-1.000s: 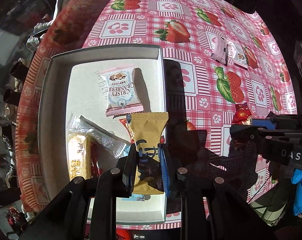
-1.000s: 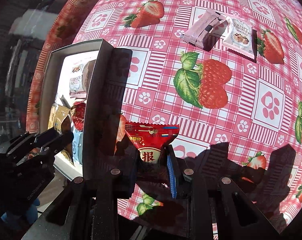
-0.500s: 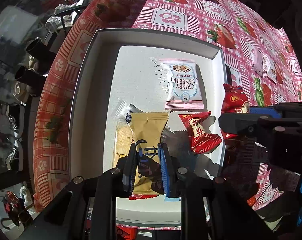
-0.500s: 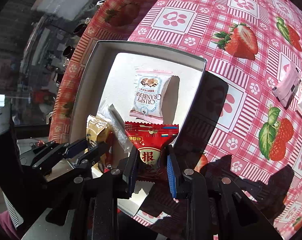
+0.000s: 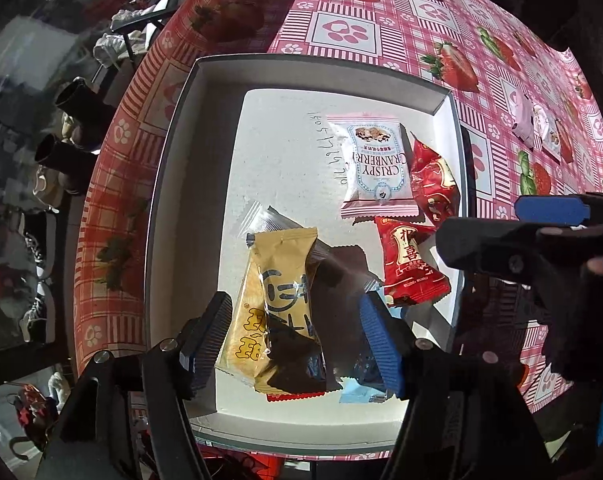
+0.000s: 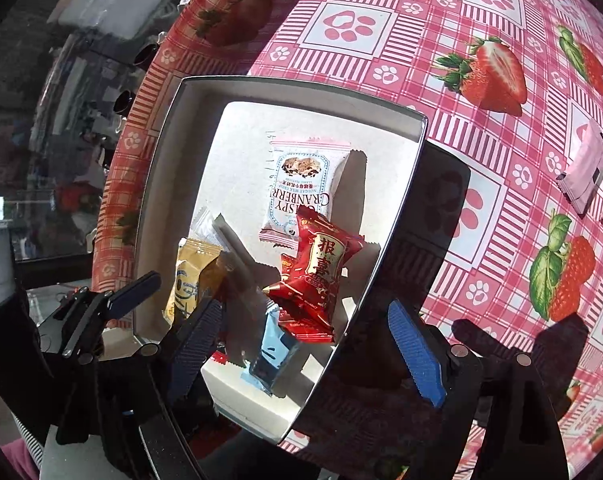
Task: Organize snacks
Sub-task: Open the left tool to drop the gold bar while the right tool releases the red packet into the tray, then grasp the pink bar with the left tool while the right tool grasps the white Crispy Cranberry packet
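Both grippers hang over the white box (image 5: 173, 184) with their jaws spread wide and nothing between them. The left gripper (image 5: 297, 336) sits above the tan packet (image 5: 289, 280), which lies in the near part of the box across a yellow cracker pack (image 5: 245, 336) and a clear wrapper (image 5: 261, 220). The right gripper (image 6: 305, 340) is above the red packet (image 6: 317, 276), which in the right wrist view looks tilted, perhaps resting on another red packet (image 5: 409, 264); whether it has fully settled cannot be told. A Crispy Cranberry packet (image 5: 375, 168) lies flat toward the far wall, and a light blue packet (image 6: 271, 354) shows at the near edge.

The step in hand looks like the release and withdrawal. To do it well, each gripper should lift straight up with the jaws wide, so that no pad drags a wrapper back out or flips it over the rim. The two tools are close together, so they are best raised one after the other, or apart from each other, to avoid a knock.

On the strawberry-patterned counter (image 6: 481, 168) a pink packet (image 6: 585, 172) and a small white packet (image 5: 549, 138) lie well apart from the box, out to the right. They are probably next, and the right gripper is the nearer one for them.
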{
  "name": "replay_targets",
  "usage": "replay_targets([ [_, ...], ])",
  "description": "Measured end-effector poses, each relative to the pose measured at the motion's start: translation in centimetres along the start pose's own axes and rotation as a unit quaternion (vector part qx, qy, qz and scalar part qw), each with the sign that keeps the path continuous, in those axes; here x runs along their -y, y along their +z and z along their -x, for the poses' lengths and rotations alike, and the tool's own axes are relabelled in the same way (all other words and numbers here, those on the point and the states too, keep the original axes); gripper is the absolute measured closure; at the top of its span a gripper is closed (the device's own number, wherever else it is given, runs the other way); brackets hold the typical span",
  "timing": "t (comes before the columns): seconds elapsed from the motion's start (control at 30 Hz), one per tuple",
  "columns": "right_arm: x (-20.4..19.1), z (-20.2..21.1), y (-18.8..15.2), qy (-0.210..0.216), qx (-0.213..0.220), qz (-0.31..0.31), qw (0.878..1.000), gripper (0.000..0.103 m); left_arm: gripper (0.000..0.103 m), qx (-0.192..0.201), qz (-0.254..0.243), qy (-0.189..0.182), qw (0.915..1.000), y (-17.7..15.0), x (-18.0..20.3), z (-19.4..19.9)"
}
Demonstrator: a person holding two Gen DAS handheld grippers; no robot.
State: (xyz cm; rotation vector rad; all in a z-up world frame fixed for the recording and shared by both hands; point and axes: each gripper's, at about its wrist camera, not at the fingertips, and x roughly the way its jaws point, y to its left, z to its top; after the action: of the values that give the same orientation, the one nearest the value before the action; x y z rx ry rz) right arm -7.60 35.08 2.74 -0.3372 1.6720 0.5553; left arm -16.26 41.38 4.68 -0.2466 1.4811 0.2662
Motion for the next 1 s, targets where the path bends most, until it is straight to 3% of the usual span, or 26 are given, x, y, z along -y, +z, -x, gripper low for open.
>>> replay_targets([
  [0.13,3.1,1.0,-0.3,-0.012,0.007,-0.027,1.0,0.004,0.032,0.002,-0.012,-0.006,0.9999,0.6,1.2,0.5],
  [0.27,8.7,2.3,-0.5,-0.043,0.017,-0.075,0.996,0.004,0.032,0.003,-0.029,-0.021,0.9994,1.1,3.1,1.1],
  [0.6,24.1,5.8,1.0,-0.105,0.062,-0.233,0.965,0.004,0.031,0.002,-0.102,-0.055,0.9933,2.8,9.8,2.1],
  [0.9,28.3,4.8,4.3,-0.11,0.072,-0.239,0.962,0.005,0.028,0.009,-0.13,-0.066,0.9894,6.8,15.5,1.6],
  [0.93,28.4,4.6,4.5,-0.11,0.071,-0.236,0.963,0.007,0.028,0.011,-0.133,-0.065,0.9889,7.4,16.2,1.5],
  [1.0,28.0,3.9,5.3,-0.112,0.066,-0.225,0.966,0.027,0.027,0.013,-0.137,-0.064,0.9884,8.5,17.4,1.0],
])
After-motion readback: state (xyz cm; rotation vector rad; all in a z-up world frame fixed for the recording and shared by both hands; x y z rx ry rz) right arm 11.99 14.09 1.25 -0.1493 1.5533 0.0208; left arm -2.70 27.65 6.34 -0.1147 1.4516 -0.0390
